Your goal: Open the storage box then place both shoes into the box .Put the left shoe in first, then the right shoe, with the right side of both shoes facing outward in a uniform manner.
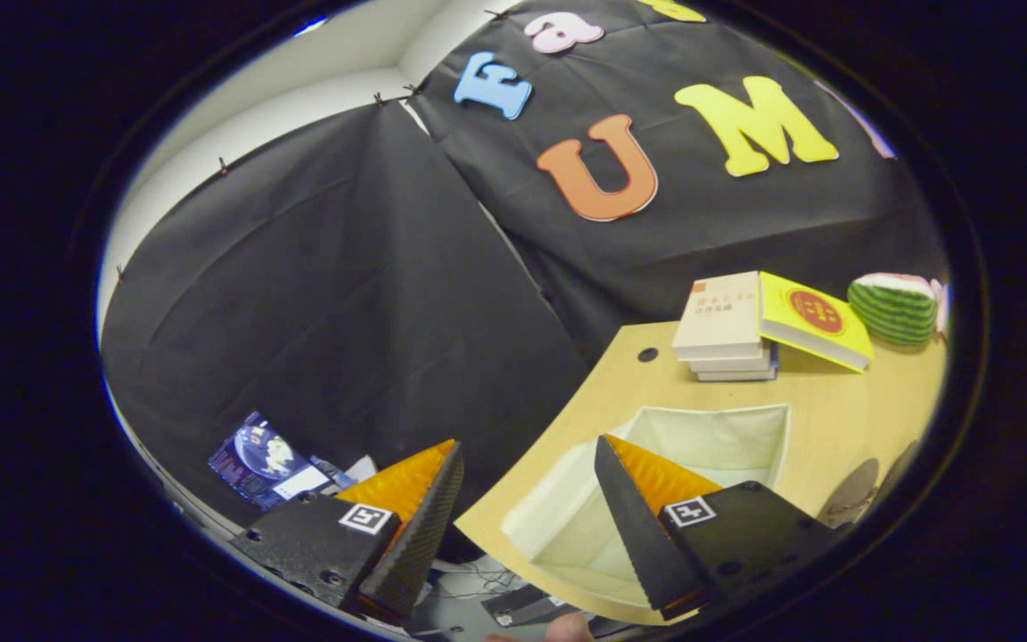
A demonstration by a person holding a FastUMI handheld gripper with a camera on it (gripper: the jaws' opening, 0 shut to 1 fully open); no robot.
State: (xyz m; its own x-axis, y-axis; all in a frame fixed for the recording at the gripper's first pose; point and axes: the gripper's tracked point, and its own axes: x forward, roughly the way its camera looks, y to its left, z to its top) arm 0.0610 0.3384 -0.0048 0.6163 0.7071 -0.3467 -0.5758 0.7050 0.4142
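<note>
Open storage box (701, 446) just ahead of the right finger, pale cloth lining showing, nothing seen inside, near the table's corner; no shoe made out with certainty, only a rounded shape at the table's far right. Gripper (527, 455) tilted, fingers spread wide apart, holding nothing, left finger out past the table edge over the floor. Light wooden table (834, 401) carrying a stack of books (727, 334), a yellow book (812, 319) leaning on it, a watermelon-patterned toy (895, 308) beyond. Black cloth walls (317, 294) around, a printed box (264, 459) down on the floor
</note>
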